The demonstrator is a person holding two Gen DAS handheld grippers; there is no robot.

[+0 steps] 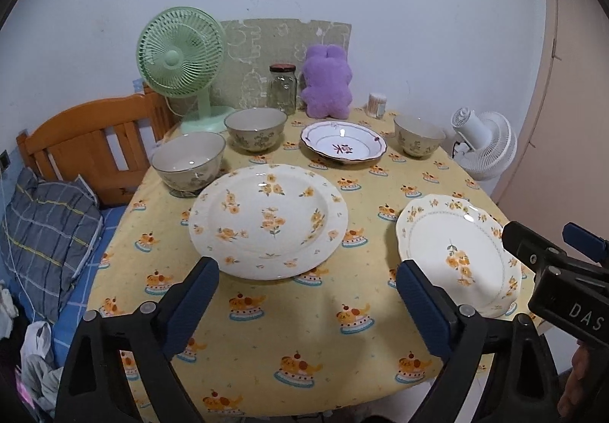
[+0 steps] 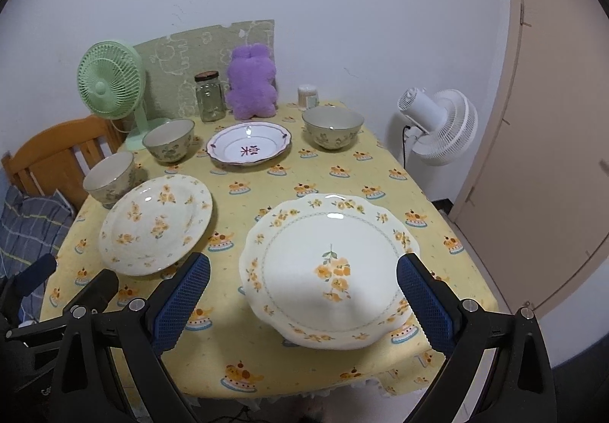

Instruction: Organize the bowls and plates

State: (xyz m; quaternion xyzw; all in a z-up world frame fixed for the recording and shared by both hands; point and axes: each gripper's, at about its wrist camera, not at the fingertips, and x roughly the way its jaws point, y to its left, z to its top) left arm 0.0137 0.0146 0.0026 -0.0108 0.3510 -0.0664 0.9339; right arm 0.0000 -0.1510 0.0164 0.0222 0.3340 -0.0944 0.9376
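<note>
On the yellow-clothed table (image 1: 304, 328) lie a large deep plate with orange flowers (image 1: 268, 219) (image 2: 154, 223), a scalloped floral plate (image 1: 455, 253) (image 2: 331, 269) at the front right, and a white plate with a red character (image 1: 342, 145) (image 2: 249, 148) at the back. Three floral bowls stand around them: left (image 1: 188, 162) (image 2: 109, 177), back left (image 1: 255, 128) (image 2: 168, 139), back right (image 1: 418, 135) (image 2: 332, 127). My left gripper (image 1: 306, 305) is open and empty before the large plate. My right gripper (image 2: 303, 297) (image 1: 552, 259) is open above the scalloped plate's near edge.
A green fan (image 1: 180, 61), a glass jar (image 1: 282, 88), a purple plush toy (image 1: 327, 80) and a toothpick holder (image 1: 377, 104) stand along the table's back edge. A white fan (image 1: 483, 143) stands to the right, a wooden bed frame (image 1: 87, 145) with a pillow to the left.
</note>
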